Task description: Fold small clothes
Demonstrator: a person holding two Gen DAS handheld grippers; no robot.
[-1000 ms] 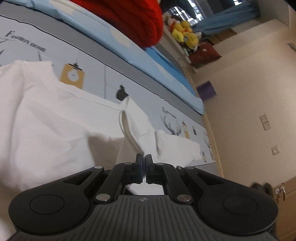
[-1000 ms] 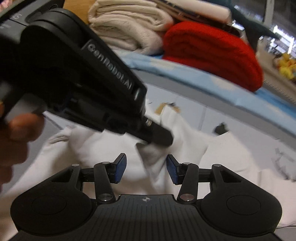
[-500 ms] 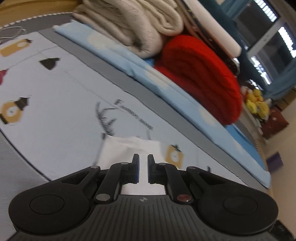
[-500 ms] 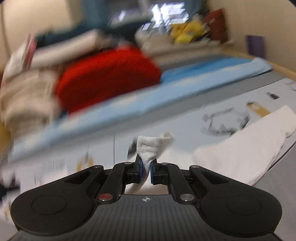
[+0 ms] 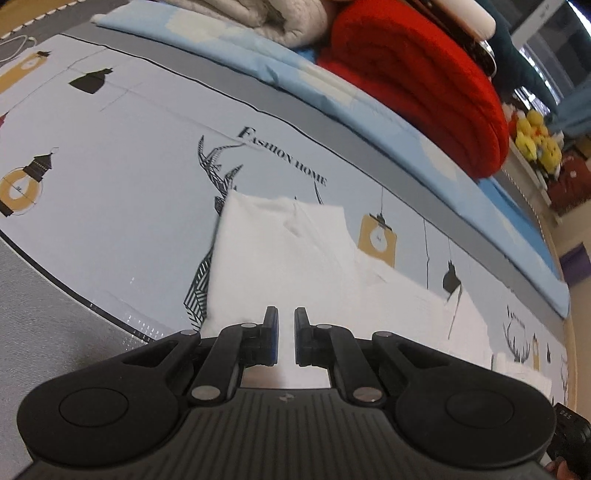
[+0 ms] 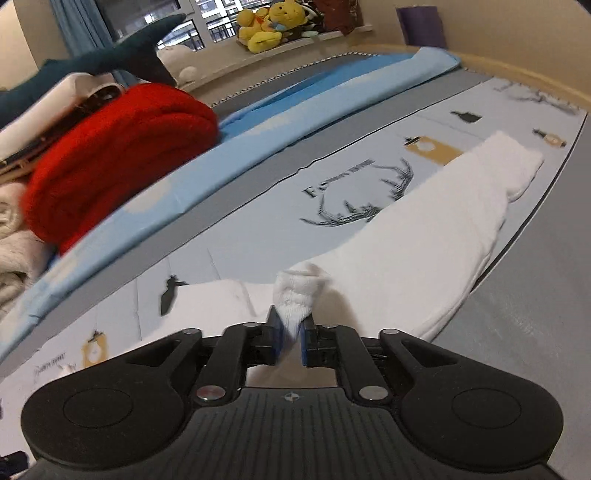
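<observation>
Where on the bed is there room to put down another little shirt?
Bare printed sheet lies left of the white garment, up to the blue blanket. The grey strip along the garment's near edge is bare too. Behind the blue blanket it's crowded: red blanket, cream bedding.

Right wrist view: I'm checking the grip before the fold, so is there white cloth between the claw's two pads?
Yes, a bunched bit of the white garment sits pinched between the blue pads of the right claw.

home bedroom, bed with printed "Fashion Home" bedsheet (image 5: 147,155), folded red blanket (image 6: 110,147) and beige blanket (image 5: 266,18) stacked at edge, yellow plush toys (image 6: 266,26) on windowsill, shark plush (image 6: 92,59), blue curtain (image 6: 77,26)
</observation>
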